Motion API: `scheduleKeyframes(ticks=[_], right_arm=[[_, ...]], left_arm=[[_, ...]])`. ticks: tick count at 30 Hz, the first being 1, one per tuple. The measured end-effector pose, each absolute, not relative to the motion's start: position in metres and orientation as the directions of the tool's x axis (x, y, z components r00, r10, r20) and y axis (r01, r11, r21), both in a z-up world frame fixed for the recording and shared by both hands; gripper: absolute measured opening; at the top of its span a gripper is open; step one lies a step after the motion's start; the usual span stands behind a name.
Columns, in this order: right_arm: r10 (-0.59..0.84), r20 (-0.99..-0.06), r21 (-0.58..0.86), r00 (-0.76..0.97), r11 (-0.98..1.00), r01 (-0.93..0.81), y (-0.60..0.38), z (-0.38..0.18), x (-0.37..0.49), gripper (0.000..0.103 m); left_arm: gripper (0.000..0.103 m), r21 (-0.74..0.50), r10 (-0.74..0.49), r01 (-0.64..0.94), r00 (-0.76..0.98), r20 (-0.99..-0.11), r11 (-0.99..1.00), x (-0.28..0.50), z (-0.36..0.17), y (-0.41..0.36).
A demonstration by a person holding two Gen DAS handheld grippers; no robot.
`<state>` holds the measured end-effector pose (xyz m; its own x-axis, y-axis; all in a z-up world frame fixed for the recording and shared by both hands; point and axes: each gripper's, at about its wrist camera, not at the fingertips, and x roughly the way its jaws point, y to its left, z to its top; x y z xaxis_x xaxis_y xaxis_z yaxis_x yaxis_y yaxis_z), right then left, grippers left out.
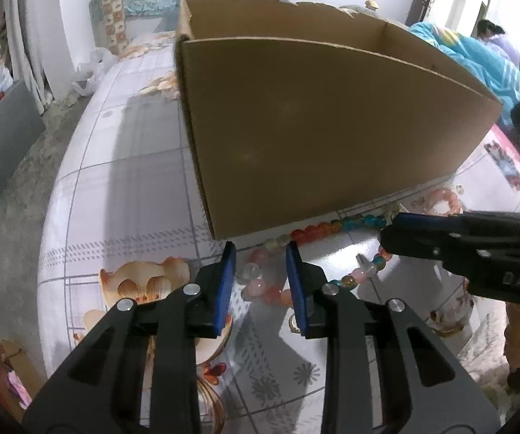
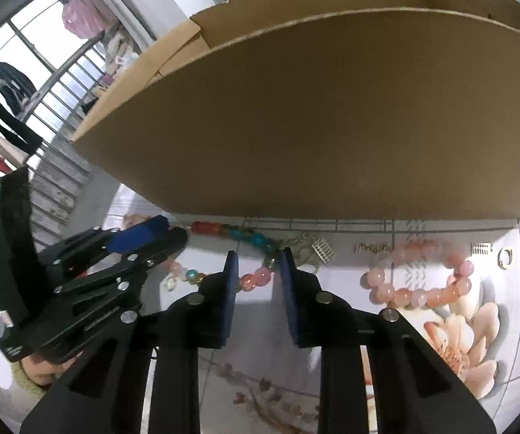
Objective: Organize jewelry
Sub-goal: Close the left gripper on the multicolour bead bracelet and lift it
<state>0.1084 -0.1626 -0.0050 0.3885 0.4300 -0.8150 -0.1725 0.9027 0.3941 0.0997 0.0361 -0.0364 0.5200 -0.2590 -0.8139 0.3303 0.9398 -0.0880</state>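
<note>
A glossy tablecloth (image 1: 122,181) with a grey grid and peach flowers covers the table; bare concrete floor lies left of the cardboard box (image 1: 314,126), bedding beyond it. The multicoloured bead necklace (image 1: 332,226) lies just before the box. The left gripper (image 1: 260,282) stands part-spread around its pink beads, the right gripper (image 2: 258,282) likewise; a pink bead bracelet (image 2: 419,289) lies right

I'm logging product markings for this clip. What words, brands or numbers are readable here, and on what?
"DAS": pale letters on the black body of the right claw, seen in the left wrist view; possibly cut off.
Cardboard box: no print visible.
Gold charms by the pink bracelet: too small to read.
</note>
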Motion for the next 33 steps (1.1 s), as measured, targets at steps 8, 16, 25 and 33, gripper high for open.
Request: scheduleKeyframes(ticks=[8,16,25,33], right_arm=[[0.335,-0.843,0.267,0.42,0.94,-0.213,-0.132,-0.004,0.113,0.01],[0.379,-0.822,0.327,0.424,0.925,-0.192,-0.14,-0.004,0.112,0.01],[0.413,-0.767,0.358,0.49,0.91,-0.207,-0.148,0.025,0.09,0.009],[0.436,-0.698,0.379,0.569,0.898,-0.223,-0.179,0.06,0.064,0.009]], left_arm=[[0.009,-0.065,-0.253,0.345,0.535,-0.806,0.936,0.101,-0.036,0.024],[0.009,-0.143,-0.33,0.355,0.547,-0.769,0.924,0.095,-0.026,0.033],[0.009,-0.177,-0.401,0.401,0.59,-0.701,0.899,0.071,0.014,0.03],[0.009,-0.189,-0.453,0.443,0.626,-0.635,0.877,0.049,0.06,0.023]])
